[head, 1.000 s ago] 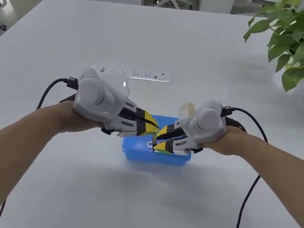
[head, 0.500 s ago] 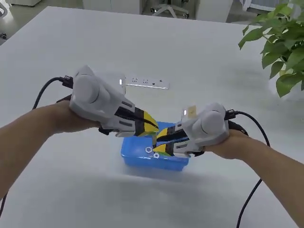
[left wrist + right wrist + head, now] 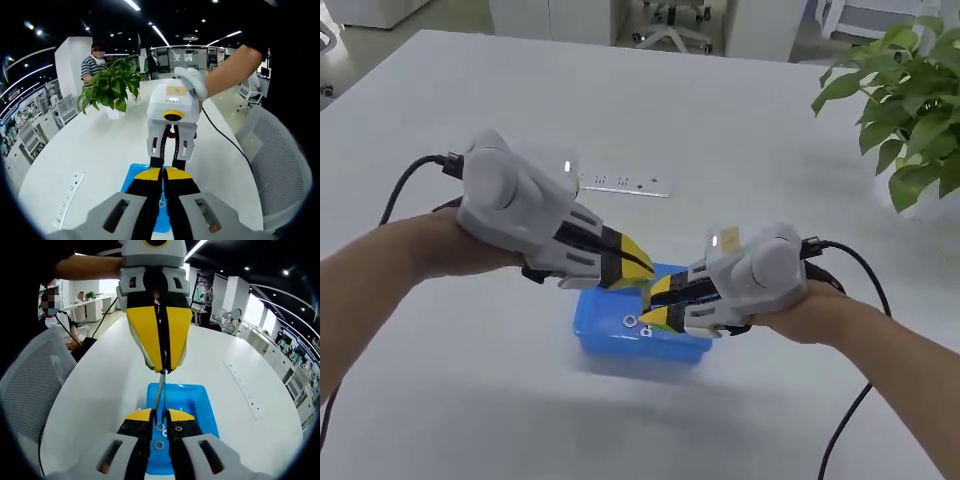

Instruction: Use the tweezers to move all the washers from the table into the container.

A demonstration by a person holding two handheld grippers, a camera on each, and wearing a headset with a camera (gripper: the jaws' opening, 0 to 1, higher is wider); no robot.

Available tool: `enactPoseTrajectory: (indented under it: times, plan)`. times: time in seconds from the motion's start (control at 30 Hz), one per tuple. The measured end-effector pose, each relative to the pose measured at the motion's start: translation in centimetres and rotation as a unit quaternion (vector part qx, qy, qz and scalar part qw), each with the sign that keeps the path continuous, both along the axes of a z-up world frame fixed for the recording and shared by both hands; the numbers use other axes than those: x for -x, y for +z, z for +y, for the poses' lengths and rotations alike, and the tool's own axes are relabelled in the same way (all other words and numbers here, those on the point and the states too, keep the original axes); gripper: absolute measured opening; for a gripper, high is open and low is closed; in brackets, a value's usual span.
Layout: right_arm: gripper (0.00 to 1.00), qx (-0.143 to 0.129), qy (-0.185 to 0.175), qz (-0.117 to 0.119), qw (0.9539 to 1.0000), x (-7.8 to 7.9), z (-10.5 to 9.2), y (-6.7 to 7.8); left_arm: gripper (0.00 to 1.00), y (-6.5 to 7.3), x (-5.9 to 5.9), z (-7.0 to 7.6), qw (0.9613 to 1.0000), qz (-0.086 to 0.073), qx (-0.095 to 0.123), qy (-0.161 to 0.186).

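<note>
Tweezers (image 3: 160, 385) are clenched in the left hand-held gripper (image 3: 646, 268), tips poised over two washers (image 3: 631, 321) inside the blue container (image 3: 620, 350). The tips are flanked by the right hand-held gripper (image 3: 159, 415); its squeeze cannot be told. Depositing is judged underway; release and withdrawal are called for next.

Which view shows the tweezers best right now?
Right gripper view: the tweezers, held in the shut left gripper, run clear down over the blue container. In the head and left gripper views, jaws cover them almost entirely.
</note>
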State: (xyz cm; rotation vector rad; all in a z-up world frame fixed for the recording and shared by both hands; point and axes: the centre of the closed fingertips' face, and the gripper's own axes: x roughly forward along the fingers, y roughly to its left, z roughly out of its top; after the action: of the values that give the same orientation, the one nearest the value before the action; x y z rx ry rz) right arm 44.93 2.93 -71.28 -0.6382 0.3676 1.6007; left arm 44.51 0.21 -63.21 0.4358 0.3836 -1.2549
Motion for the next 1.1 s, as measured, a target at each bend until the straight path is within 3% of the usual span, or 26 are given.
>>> enactPoseTrajectory:
  times: [0.53, 1.1]
  plan:
    - [0.07, -0.012, -0.020, 0.013, 0.9996, 2.1, -0.9, 1.5, 0.05, 1.4, 2.2, -0.3, 0.9997, 0.004, -0.006, -0.021]
    - [0.06, 0.022, -0.017, 0.002, 0.9996, 3.9, -2.2, 1.4, 0.05, 0.5, 4.1, 0.3, 0.9987, 0.016, -0.031, -0.036]
